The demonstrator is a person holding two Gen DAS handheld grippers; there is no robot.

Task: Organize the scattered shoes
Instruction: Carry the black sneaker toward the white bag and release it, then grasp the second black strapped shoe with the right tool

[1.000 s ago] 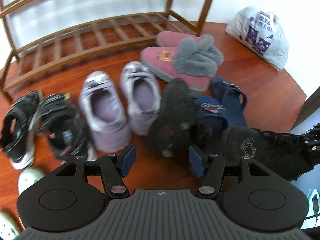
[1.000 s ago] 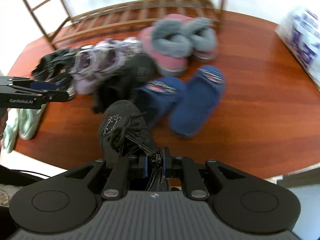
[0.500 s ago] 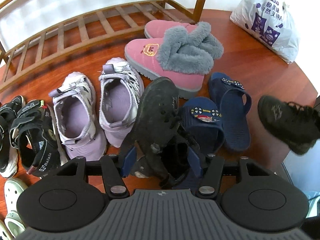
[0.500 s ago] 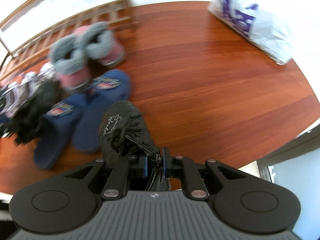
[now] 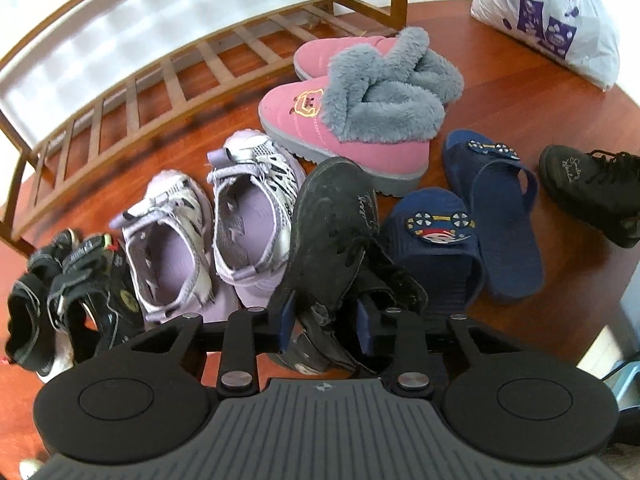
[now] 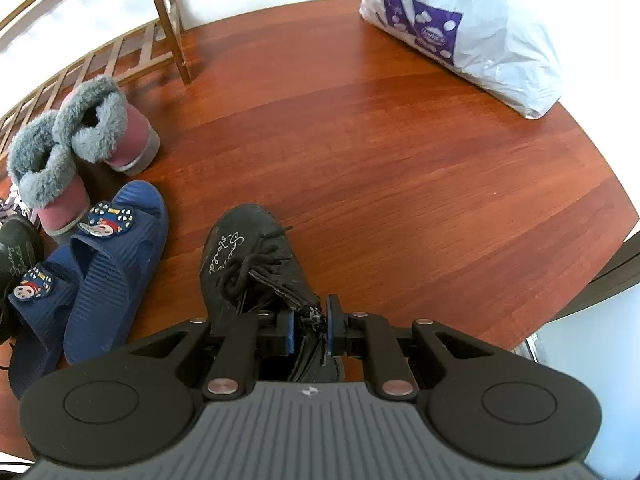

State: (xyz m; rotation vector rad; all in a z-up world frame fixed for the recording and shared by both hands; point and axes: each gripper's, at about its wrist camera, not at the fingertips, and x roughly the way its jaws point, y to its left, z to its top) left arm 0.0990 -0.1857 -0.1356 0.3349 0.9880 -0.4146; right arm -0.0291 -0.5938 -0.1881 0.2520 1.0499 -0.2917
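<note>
**Both black lace-up shoes gripped; other pairs on floor**

Wooden floor [image 6: 360, 128] carries a slatted shoe rack [image 5: 168, 68] at the rear and a white plastic bag [image 6: 472, 24] apart at the right. Pink fur-lined boots [image 5: 360, 120], lilac sneakers [image 5: 212, 232], blue slippers [image 5: 472, 220] and black sandals [image 5: 60, 292] lie side by side before the rack. Left gripper [image 5: 326, 328] is closed on a black shoe [image 5: 332, 232] between sneakers and slippers. Right gripper [image 6: 310, 328] pinches the collar and laces of its mate [image 6: 248, 264], right of the slippers.

My right gripper [image 6: 311, 328] clamped on black laced shoe [image 6: 248, 264]'s heel, beside blue slides [image 6: 116, 248], over wood floor [image 6: 380, 140].
</note>
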